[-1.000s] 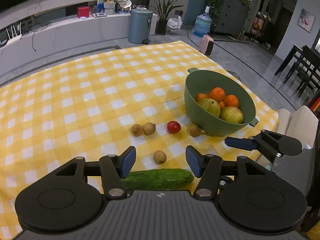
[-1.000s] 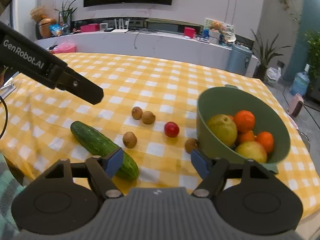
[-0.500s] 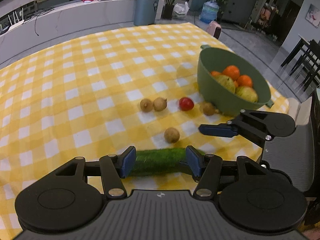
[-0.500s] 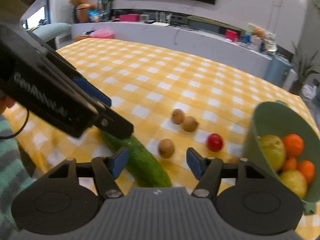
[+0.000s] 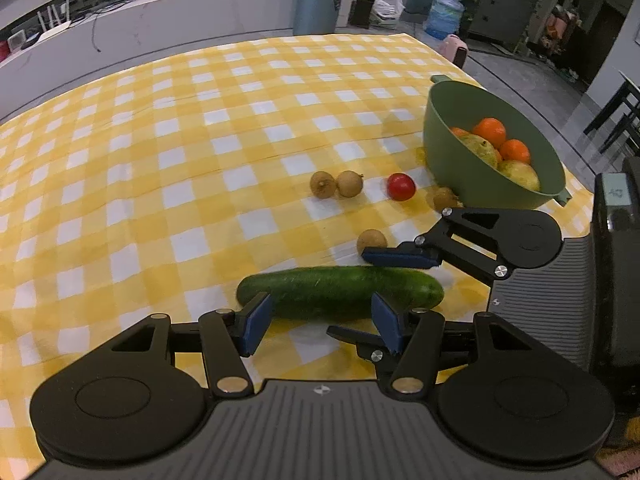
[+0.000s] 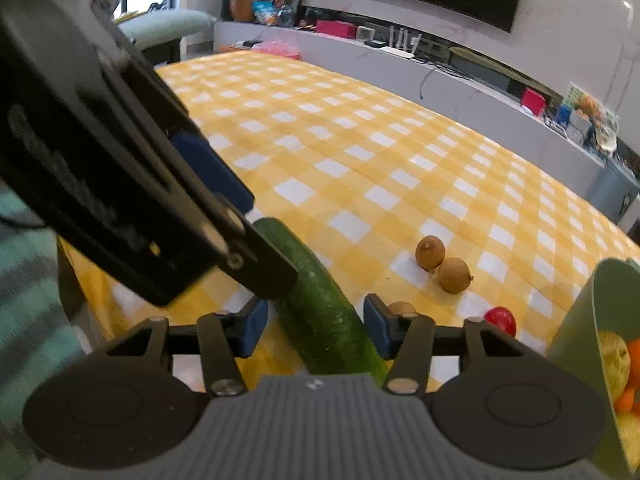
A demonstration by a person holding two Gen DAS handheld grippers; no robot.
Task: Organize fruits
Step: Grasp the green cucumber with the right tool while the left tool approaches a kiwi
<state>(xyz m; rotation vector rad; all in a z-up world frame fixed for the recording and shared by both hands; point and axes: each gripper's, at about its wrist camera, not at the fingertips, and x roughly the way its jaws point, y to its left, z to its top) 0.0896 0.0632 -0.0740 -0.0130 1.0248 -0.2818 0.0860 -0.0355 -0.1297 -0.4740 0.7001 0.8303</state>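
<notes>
Both my grippers have closed in on the cucumber (image 5: 340, 291) on the worktop (image 5: 200, 160). My right gripper (image 6: 316, 326) straddles it, fingers spread; its near end is hidden. My left gripper (image 5: 318, 318) hangs open beside it, blocking the right view. Bowl (image 5: 460, 168) sits nearby.

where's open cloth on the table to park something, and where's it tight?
Free: the checked tablecloth left of and beyond the two longans. Tight: the strip from the cucumber to the green bowl, holding a tomato, more longans, and both open tongs, left and right.
</notes>
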